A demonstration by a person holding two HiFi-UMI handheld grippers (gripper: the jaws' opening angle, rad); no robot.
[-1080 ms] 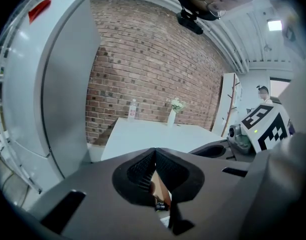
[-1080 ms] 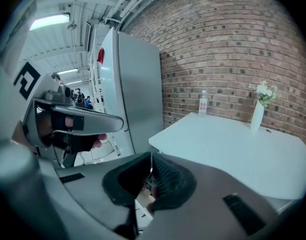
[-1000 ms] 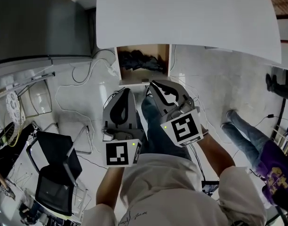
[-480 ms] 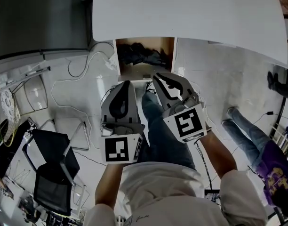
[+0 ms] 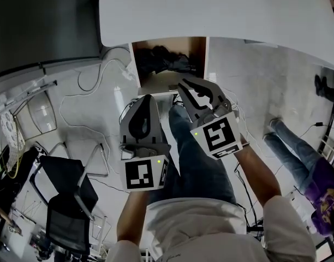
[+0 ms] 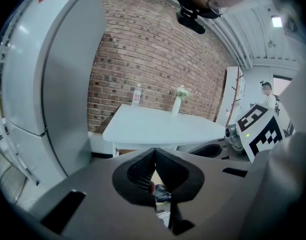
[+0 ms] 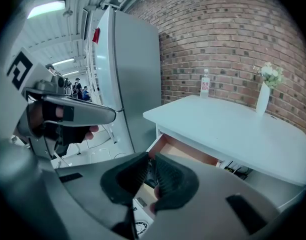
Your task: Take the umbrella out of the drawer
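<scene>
We are hovering before the open drawer [image 5: 159, 82] with the umbrella [image 5: 166, 62] inside: left gripper [image 5: 147, 98] pressed together, right gripper [image 5: 183, 82] just opening a crack, nothing between its jaws.

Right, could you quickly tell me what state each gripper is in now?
Left gripper: closed, holding nothing.
Right gripper: slightly open, jaws have just been opening, nothing between them.

Under the white table [image 5: 210, 10], the open drawer [image 5: 199, 53] is showing tan wood inside, and the umbrella [image 5: 166, 61] in it is looking black. Behind the table, the brick wall [image 7: 233, 34] is showing red-brown with pale mortar lines, while the refrigerator [image 7: 135, 84] beside the table is looking plain grey.
</scene>
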